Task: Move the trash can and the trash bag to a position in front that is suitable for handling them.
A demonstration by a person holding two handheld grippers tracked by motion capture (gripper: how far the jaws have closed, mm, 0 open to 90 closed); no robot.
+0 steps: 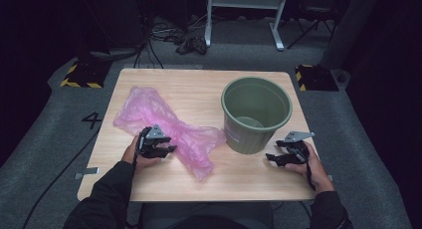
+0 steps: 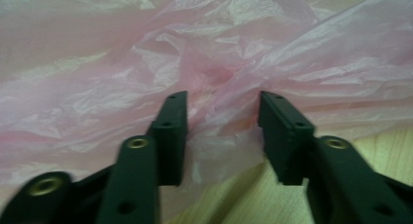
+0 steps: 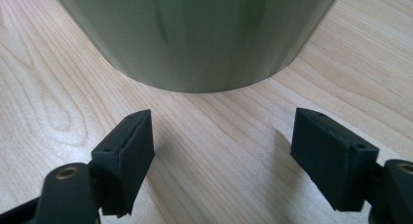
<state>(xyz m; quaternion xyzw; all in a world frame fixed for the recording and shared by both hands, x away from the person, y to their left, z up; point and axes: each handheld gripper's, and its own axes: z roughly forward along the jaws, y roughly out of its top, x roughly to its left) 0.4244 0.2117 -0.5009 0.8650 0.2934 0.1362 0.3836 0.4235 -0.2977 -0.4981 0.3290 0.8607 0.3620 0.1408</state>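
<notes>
My left tool point(image 1: 166, 148) sits lower left of centre, jaws apart against the crumpled pink plastic bag point(image 1: 164, 122) — in the left gripper view a fold of film point(image 2: 221, 112) lies between them, unpinched. My right tool point(image 1: 278, 152), lower right, is spread wide over bare wood surface point(image 1: 234, 181), just short of the green bin point(image 1: 256, 114) — the bin stands upright, right of the bag

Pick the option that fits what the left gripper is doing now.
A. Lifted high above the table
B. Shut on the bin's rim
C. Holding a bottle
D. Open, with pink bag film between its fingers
D: the left gripper stands open, its fingers apart with the crumpled pink bag bulging between them.
</notes>
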